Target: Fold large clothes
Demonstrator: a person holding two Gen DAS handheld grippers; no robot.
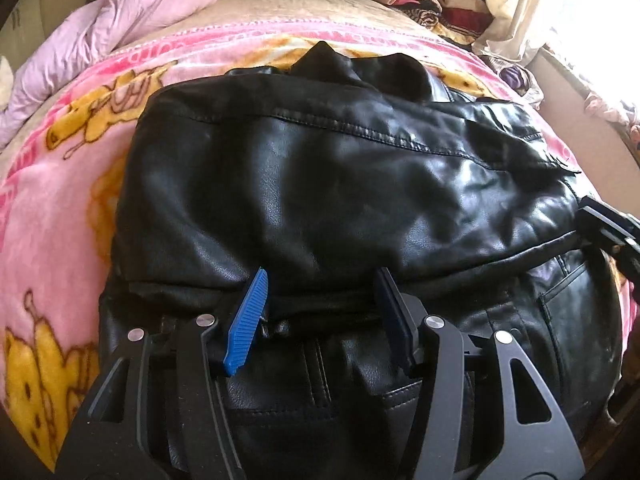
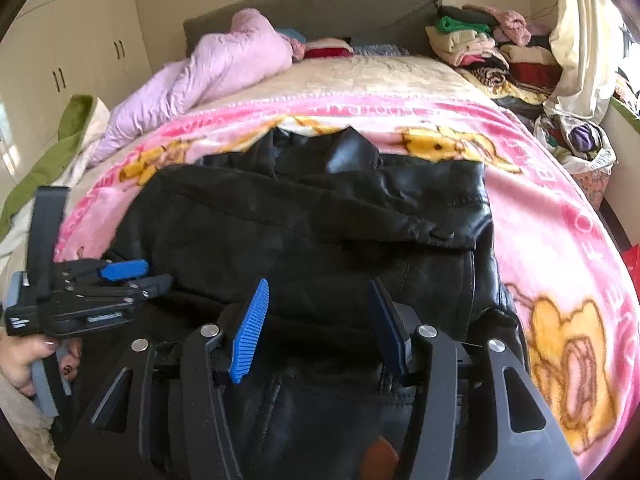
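A black leather jacket [image 1: 340,184] lies on the pink cartoon blanket [image 1: 52,216], its sleeves folded across the body and its collar toward the headboard. My left gripper [image 1: 320,280] is open just above the near edge of the folded layer, holding nothing. In the right wrist view the jacket [image 2: 312,232] fills the middle. My right gripper [image 2: 318,290] is open over its near part, empty. The left gripper [image 2: 132,274] shows there at the left, in a hand, over the jacket's left edge. The right gripper's body [image 1: 612,228] shows at the right edge of the left wrist view.
A lilac quilted garment [image 2: 208,76] lies at the bed's far left. Piles of folded clothes [image 2: 480,48] stand at the far right by the headboard. A green and cream cover [image 2: 60,148] hangs at the left edge. White wardrobes [image 2: 72,52] stand behind.
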